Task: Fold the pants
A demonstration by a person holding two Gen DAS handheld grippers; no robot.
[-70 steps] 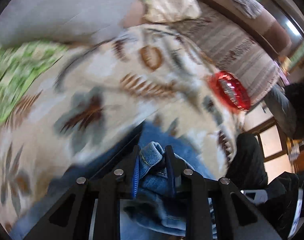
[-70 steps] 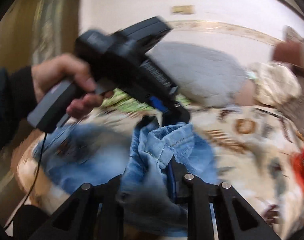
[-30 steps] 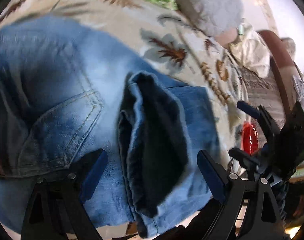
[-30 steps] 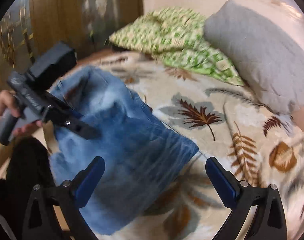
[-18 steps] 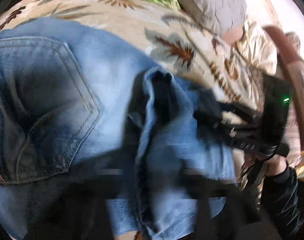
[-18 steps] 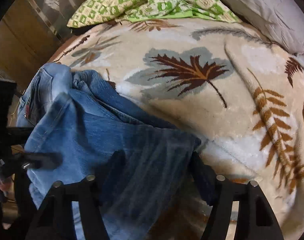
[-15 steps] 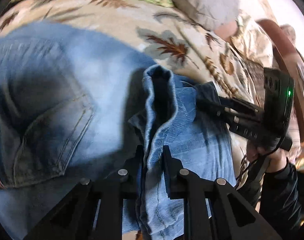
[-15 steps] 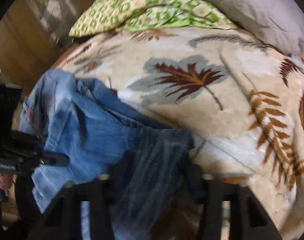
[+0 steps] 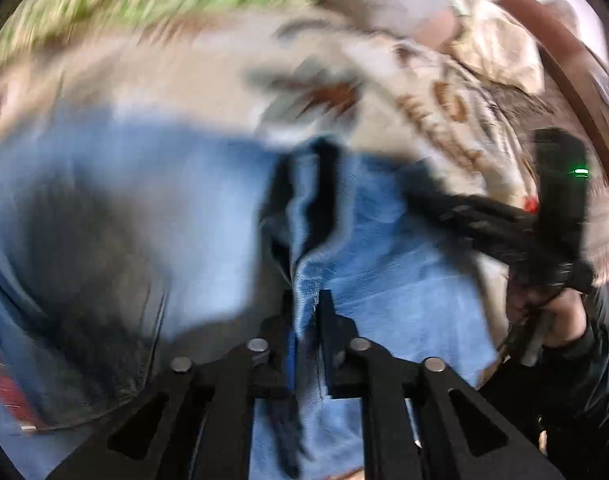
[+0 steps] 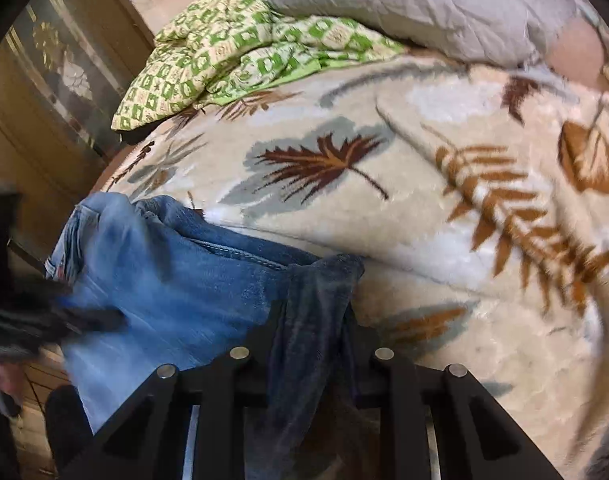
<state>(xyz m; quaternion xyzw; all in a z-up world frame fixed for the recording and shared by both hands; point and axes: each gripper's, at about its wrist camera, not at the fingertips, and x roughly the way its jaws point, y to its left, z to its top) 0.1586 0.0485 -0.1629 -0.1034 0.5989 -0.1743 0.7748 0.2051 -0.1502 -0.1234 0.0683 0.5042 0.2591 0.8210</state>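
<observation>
Pinching a raised fold of the jeans (image 9: 384,264), the left gripper (image 9: 307,312) has its fingers (image 9: 330,320) pressed tight w/ a thin ridge of denim between them; the ridge runs up and away from the fingertips. Left wrist view is motion-blurred, so detail is soft. Jeans lie on the leaf-print blanket (image 10: 444,216) of the bed, bunched at the edge nearest the cameras, w/ a back pocket (image 9: 116,312) left of the pinched fold.

Right gripper (image 10: 316,312) fingers (image 10: 278,320) are closed on a darker hem corner of the jeans (image 10: 176,280); cloth fills the gap between them and hangs down toward the camera. Rest of the denim spreads left of that grip, light blue, toward the left gripper's blurred black body (image 10: 32,312).

In left wrist view the right gripper (image 9: 424,196) reaches in from the right side of the jeans, its tips on the denim edge, handle held by the person's hand (image 9: 560,316).

Beyond the jeans: green checked quilt (image 10: 232,52) and grey pillow (image 10: 416,4) at the blanket's far end.
</observation>
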